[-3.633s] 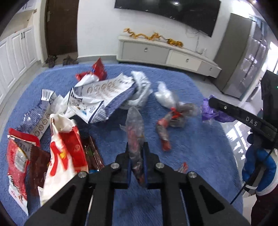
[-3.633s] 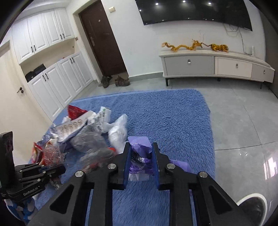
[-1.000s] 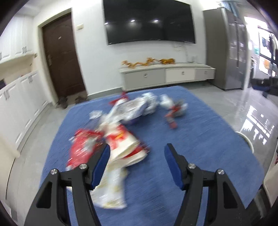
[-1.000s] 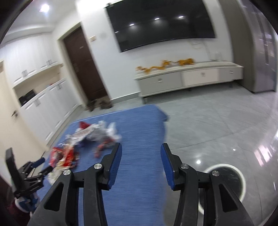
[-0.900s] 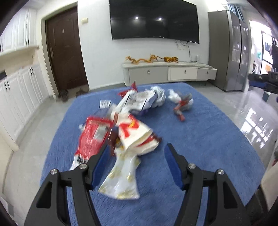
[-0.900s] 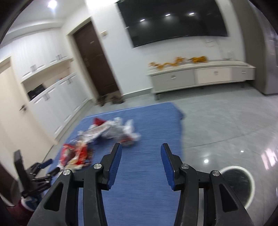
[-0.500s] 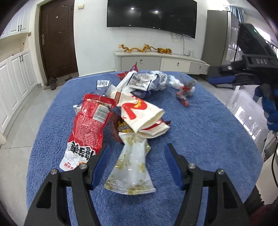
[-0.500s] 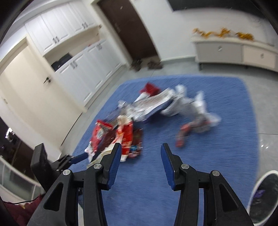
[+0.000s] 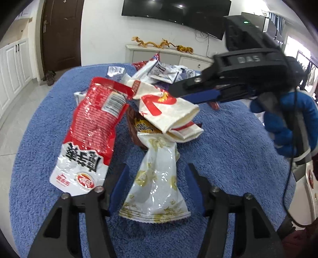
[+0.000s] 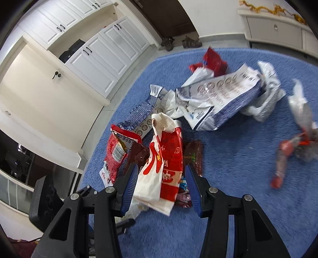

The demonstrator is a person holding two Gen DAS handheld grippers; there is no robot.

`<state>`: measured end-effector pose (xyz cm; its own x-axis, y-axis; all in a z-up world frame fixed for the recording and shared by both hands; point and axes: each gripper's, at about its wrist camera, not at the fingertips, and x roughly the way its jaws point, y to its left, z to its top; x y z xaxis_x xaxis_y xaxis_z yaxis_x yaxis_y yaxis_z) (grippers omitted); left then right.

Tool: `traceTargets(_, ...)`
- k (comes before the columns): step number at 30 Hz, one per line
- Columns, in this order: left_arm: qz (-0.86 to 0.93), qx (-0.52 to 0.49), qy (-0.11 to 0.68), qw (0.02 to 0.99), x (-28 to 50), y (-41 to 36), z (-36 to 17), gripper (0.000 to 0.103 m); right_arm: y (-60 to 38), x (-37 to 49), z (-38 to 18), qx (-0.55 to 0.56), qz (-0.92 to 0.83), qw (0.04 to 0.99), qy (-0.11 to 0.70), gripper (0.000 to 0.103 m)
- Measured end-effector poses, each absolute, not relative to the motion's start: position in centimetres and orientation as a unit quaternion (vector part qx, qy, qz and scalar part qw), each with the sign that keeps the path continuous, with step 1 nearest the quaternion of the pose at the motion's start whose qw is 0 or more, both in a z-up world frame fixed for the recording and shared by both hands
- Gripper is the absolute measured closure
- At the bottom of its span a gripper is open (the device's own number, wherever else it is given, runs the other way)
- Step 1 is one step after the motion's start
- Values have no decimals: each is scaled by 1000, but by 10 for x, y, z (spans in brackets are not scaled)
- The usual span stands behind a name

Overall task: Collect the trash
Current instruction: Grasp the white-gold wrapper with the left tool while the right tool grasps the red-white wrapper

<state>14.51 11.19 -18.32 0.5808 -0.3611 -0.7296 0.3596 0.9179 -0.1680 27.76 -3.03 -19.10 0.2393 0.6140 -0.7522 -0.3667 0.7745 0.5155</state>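
While the left tongs (image 9: 157, 182) hang released over the blue rug (image 9: 228, 158), a white-and-gold wrapper (image 9: 157, 188) lies flat between their blue pads in the left wrist view. Beside it to the left lies a red packet (image 9: 93, 127), partly under a cream-and-red bag (image 9: 169, 111) that tops the heap. From the right, the right tongs (image 9: 190, 91) reach in above that bag, gripped by a blue-gloved hand (image 9: 286, 119); whether they touch it I cannot tell. A TV (image 9: 176, 10) hangs on the far wall.

From the right wrist view, the right tongs (image 10: 161, 184) are spread wide, straddling the cream-and-red bag (image 10: 161, 168) without closing on it. The red packet (image 10: 115, 154) lies left of it, a blue-and-white bag (image 10: 216, 99) beyond, and a blurred red-and-clear wrapper (image 10: 286, 154) well apart to the right on the rug (image 10: 238, 198).
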Motion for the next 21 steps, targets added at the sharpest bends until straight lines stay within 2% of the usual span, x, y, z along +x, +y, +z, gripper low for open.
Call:
traceTargets(4,-201,0,412,889,143,111,-187,58,-20,280,-210,126,316,767,543,54)
traceTargets(6,-202,-1,416,887,143,111,-188,68,-16,281,-217,129,320,763,547,57)
traceTargets(7,-203,0,418,885,143,111,-189,69,-13,280,-219,132,323,762,546,66)
traceTargets(11,-207,21,415,886,137,103,-188,79,-12,280,-216,138,330,768,532,77)
traceTargets(13,-201,29,411,889,137,100,-186,82,-16,277,-209,138,334,772,523,82)
traceTargets(21,-183,6,407,895,125,105,-170,87,-38,255,-182,127,338,793,490,85)
